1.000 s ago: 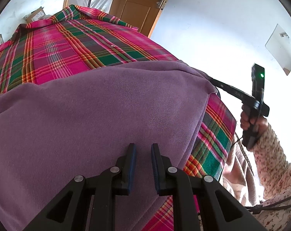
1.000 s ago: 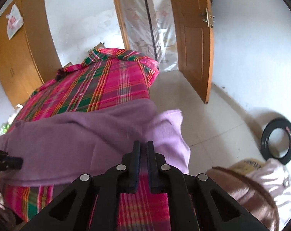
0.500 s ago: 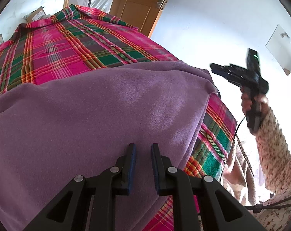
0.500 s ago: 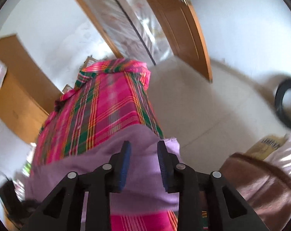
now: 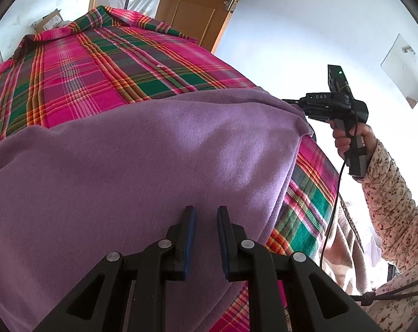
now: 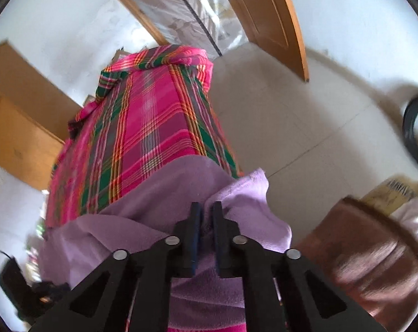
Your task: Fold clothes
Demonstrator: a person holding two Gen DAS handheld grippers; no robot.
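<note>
Right hand-held gripper (image 6: 206, 215) is clenched on the soft purple fleece garment (image 5: 131, 171) at its 3 o'clock corner, likely to fold it; left hand-held gripper (image 5: 204, 218) hovers released. Garment lies on the pink-green plaid cloth (image 5: 98, 66).

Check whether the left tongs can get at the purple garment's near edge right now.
Probably yes. The left tongs hang open right over the purple garment, nothing lying between. The right tongs pinch the far corner, clear of that path.
</note>
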